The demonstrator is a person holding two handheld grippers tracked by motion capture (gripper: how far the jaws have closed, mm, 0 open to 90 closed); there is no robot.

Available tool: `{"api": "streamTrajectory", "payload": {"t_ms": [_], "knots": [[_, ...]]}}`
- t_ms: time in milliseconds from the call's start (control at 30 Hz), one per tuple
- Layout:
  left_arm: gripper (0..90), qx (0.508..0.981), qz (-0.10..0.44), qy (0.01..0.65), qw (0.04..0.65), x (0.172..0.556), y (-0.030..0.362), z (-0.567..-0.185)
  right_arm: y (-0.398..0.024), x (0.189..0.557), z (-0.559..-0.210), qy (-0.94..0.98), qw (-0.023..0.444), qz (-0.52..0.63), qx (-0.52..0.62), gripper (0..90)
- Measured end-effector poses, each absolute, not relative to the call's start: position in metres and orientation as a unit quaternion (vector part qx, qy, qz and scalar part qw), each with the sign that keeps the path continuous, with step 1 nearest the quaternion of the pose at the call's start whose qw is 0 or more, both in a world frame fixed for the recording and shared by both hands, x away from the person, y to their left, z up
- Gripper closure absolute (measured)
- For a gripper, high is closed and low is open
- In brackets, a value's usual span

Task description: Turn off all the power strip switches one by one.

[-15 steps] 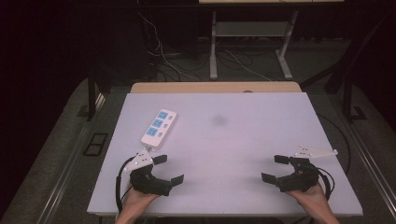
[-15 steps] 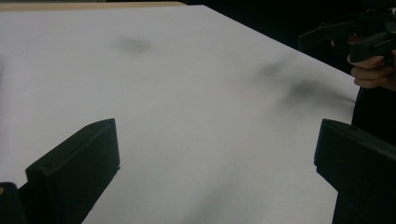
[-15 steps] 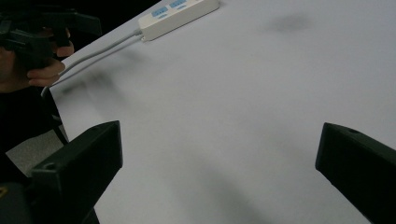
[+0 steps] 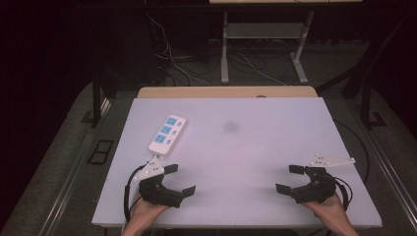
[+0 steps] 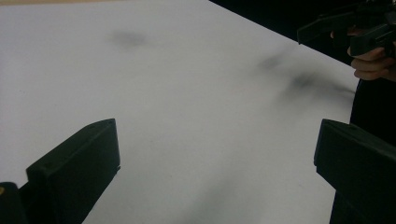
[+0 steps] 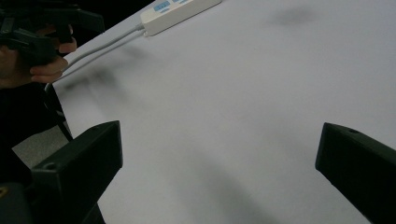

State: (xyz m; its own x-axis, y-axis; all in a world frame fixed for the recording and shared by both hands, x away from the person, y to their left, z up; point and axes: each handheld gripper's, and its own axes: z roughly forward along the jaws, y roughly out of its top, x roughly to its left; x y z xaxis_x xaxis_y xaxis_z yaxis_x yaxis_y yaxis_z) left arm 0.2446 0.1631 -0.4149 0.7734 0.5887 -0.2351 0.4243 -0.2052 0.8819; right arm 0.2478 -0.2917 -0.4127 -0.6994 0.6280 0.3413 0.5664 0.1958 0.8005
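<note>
From the high view we saw our left gripper (image 4: pixel 178 180) and right gripper (image 4: pixel 290 179) low at the near edge of the white table (image 4: pixel 275 142), jaws spread wide, nothing between them. The power strip (image 4: pixel 167 135) lay flat toward the table's far left, just beyond the left gripper and apart from it.

In the left gripper view, our jaws stood well apart over bare tabletop (only a dark smudge (image 5: pixel 128 38) ahead).

In the right gripper view, the jaws gaped equally, empty, and the strip's cable (image 6: pixel 100 49) ran toward the left hand (image 6: pixel 35 65).

We judged the work unstarted: strip untouched, reach and grasp all left.
</note>
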Motion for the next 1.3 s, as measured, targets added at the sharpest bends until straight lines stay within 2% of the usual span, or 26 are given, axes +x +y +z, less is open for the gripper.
{"api": "streamTrajectory", "payload": {"t_ms": [567, 1300], "knots": [[0.0, 0.791, 0.073, 0.323, 0.514, 0.253, 0.171, -0.396, -0.29, 0.249, -0.416, 0.78, 0.026, 0.49, 0.388, 0.5], [0.0, 0.802, 0.057, 0.34, 0.488, 0.288, 0.183, -0.372, -0.288, 0.248, -0.417, 0.789, 0.036, 0.476, 0.388, 0.5]]}}
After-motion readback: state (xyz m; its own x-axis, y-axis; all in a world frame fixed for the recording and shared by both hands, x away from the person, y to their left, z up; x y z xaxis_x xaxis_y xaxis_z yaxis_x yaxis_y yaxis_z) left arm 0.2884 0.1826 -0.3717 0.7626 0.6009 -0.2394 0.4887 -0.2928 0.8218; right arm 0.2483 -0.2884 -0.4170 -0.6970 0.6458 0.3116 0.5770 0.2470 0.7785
